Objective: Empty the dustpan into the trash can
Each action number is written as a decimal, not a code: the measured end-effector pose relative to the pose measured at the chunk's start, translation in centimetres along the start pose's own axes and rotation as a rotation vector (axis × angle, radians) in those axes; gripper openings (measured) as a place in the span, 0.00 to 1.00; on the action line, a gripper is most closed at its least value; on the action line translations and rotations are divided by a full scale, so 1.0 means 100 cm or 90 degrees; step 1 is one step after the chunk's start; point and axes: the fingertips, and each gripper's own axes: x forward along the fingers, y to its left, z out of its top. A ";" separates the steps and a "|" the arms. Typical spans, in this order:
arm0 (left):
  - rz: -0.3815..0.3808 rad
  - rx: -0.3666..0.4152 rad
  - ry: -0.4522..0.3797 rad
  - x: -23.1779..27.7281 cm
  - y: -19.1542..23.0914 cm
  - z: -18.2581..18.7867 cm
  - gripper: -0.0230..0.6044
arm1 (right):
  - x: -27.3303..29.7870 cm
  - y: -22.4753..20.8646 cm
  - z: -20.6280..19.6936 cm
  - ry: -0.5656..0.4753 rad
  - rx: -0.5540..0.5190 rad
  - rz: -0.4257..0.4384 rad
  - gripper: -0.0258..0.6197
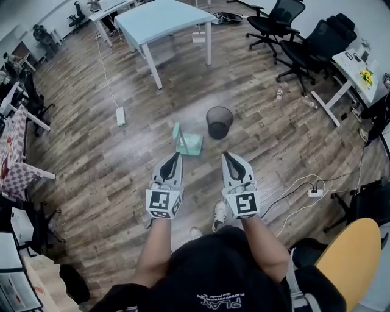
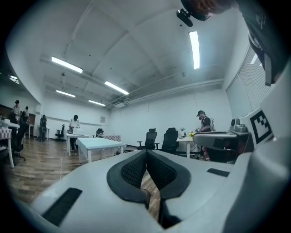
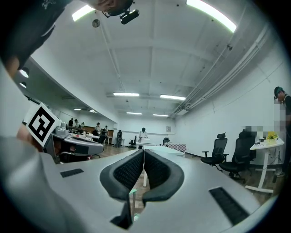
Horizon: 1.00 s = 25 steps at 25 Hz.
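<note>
A pale green dustpan (image 1: 189, 142) stands on the wood floor with its handle (image 1: 177, 130) up at its left. Just to its right is a black mesh trash can (image 1: 219, 122), upright. My left gripper (image 1: 177, 155) is held level, short of the dustpan and near its left side. My right gripper (image 1: 226, 154) is beside it, short of the trash can. Both are shut with nothing between the pads; the left gripper (image 2: 146, 153) and right gripper (image 3: 143, 151) show their pads meeting in their own views. A sliver of pale green (image 3: 132, 193) shows below the right pads.
A light blue table (image 1: 161, 18) stands beyond the trash can, with black office chairs (image 1: 286, 27) to the right. A white power strip (image 1: 120, 116) and cable lie at the left, another power strip (image 1: 315, 192) at the right. A yellow chair (image 1: 353, 256) is close by.
</note>
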 end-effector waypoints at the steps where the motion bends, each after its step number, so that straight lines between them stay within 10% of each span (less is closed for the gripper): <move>1: 0.004 0.000 0.003 0.011 0.002 0.000 0.07 | 0.008 -0.008 0.000 -0.004 0.001 0.004 0.08; 25: 0.047 0.013 0.068 0.165 0.057 -0.026 0.07 | 0.150 -0.106 -0.042 -0.011 0.027 0.053 0.08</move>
